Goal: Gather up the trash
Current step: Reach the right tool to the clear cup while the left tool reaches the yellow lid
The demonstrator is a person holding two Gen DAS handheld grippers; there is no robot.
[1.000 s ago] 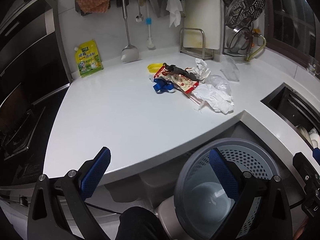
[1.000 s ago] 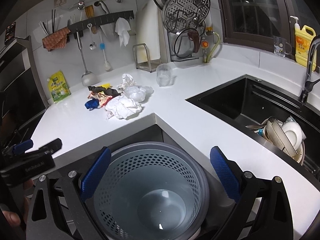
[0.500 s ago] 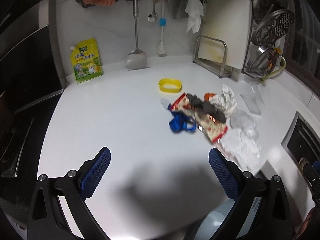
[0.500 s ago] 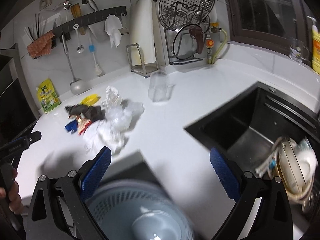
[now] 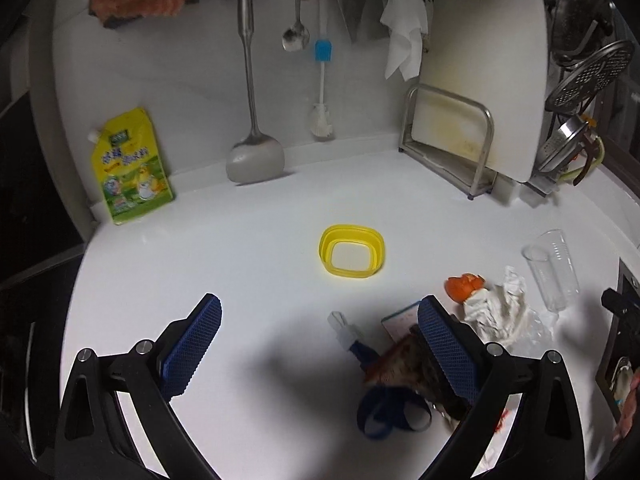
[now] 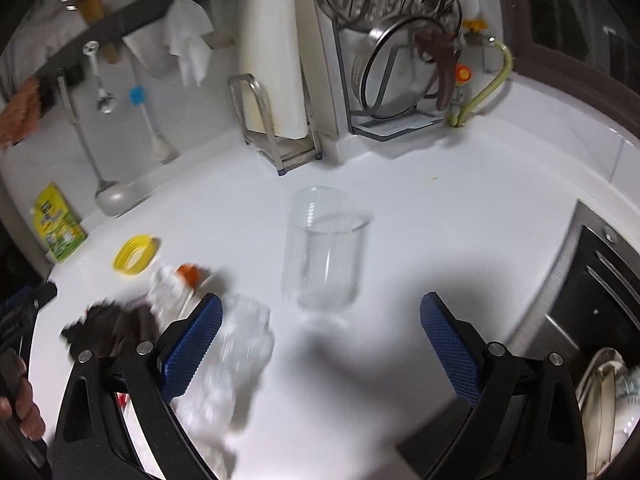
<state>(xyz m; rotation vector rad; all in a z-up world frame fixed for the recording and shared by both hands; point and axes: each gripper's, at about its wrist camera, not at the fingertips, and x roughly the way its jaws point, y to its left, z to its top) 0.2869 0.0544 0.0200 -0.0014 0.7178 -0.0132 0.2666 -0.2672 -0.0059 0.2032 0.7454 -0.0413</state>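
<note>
A white kitchen countertop (image 5: 248, 280) is stretching out under both cameras, with utensils hanging on the wall behind it and a sink (image 6: 600, 280) sitting off to the right. The left gripper (image 5: 320, 344) is hovering over the counter with its jaws standing wide apart and nothing between them. The trash pile is lying ahead and to its right: a blue strap (image 5: 390, 412) is resting just inside its right finger, a red printed wrapper (image 5: 400, 360) is passing behind that finger, and crumpled white tissue (image 5: 496, 312) with an orange scrap (image 5: 464, 285) is lying beyond. A yellow lid ring (image 5: 352, 251) is sitting straight ahead, apart from the pile. The right gripper (image 6: 320, 348) is likewise gaping wide and holding nothing; a clear plastic cup (image 6: 322, 246) is standing upright just ahead between its fingers, and a blurred clear bag (image 6: 236, 356) is lying beside its left finger.
</note>
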